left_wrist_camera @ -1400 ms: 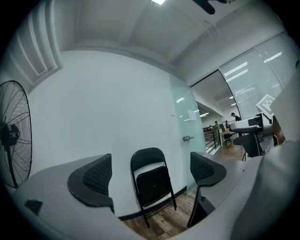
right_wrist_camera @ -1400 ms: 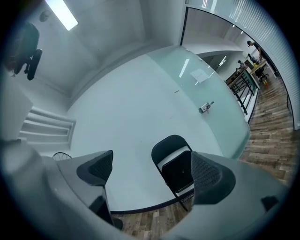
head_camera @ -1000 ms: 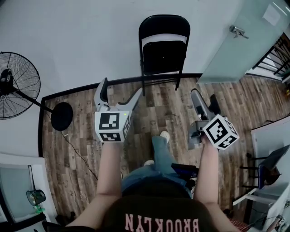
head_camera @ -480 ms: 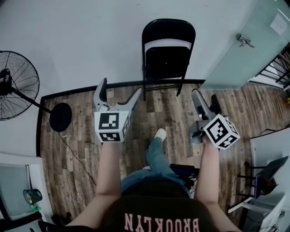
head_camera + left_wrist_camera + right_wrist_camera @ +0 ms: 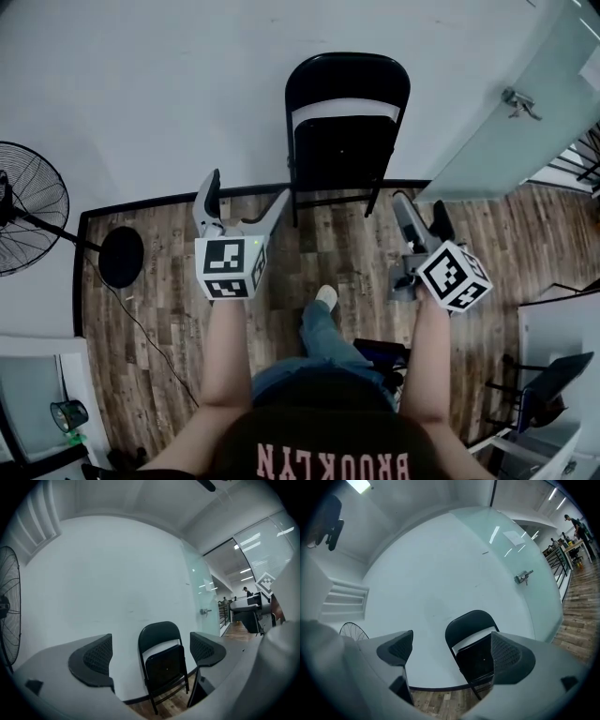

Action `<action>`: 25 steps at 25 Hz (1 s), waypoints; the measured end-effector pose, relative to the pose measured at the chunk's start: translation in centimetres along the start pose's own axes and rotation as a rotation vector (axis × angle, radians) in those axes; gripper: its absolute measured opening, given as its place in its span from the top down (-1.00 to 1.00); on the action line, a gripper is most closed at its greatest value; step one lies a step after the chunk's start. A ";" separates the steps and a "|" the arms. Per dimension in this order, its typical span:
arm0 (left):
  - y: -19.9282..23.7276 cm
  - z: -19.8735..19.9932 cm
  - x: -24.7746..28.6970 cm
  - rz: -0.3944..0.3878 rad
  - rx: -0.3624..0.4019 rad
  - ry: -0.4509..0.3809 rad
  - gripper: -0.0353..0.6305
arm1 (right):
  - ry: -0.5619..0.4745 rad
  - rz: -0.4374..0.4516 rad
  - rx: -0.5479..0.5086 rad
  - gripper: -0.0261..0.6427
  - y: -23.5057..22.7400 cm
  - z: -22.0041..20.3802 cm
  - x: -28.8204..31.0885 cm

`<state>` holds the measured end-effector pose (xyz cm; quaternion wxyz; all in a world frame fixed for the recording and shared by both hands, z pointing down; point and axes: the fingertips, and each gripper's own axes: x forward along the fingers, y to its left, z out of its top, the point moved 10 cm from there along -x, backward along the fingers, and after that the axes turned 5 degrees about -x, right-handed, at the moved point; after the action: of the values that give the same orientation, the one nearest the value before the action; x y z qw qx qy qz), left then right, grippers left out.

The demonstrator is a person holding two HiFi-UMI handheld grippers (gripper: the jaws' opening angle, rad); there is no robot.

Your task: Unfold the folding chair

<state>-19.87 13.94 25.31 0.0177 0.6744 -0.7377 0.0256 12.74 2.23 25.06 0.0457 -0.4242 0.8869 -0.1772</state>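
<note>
We see a white wall (image 5: pixel 141 84) meeting a wood-plank floor (image 5: pixel 337 248) at a black baseboard (image 5: pixel 159 199); a pedestal fan (image 5: pixel 26 220) stands left, a frosted glass door (image 5: pixel 525 127) right.

Open wood floor (image 5: pixel 328 244) leads straight to the folded chair (image 5: pixel 342 131) against the wall (image 5: pixel 169 94), a fan (image 5: pixel 26 220) standing well off left, a glass door (image 5: pixel 506 122) near its right.

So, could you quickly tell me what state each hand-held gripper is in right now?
Left hand-held gripper: open, empty, short of the folding chair.
Right hand-held gripper: open, empty.
</note>
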 end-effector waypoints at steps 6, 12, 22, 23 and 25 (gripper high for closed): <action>0.7 1.3 8.6 0.019 0.007 0.005 -0.59 | 0.023 0.021 0.014 -0.57 -3.8 2.1 8.2; 0.9 2.8 16.6 0.036 0.024 0.003 -0.59 | 0.008 0.032 0.025 -0.57 -7.9 4.8 15.2; 0.3 3.4 25.4 0.029 0.054 0.041 -0.59 | 0.033 0.040 0.087 -0.57 -13.1 5.7 21.8; 0.3 3.5 26.0 0.027 0.058 0.042 -0.59 | 0.034 0.039 0.097 -0.57 -13.5 5.6 22.1; 0.2 3.5 27.0 0.028 0.065 0.048 -0.59 | 0.036 0.043 0.116 -0.57 -14.2 5.3 22.7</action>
<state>-22.45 -13.06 23.47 0.0133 0.6635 -0.7452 0.0658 9.98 -24.87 26.73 0.0581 -0.3987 0.8846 -0.2347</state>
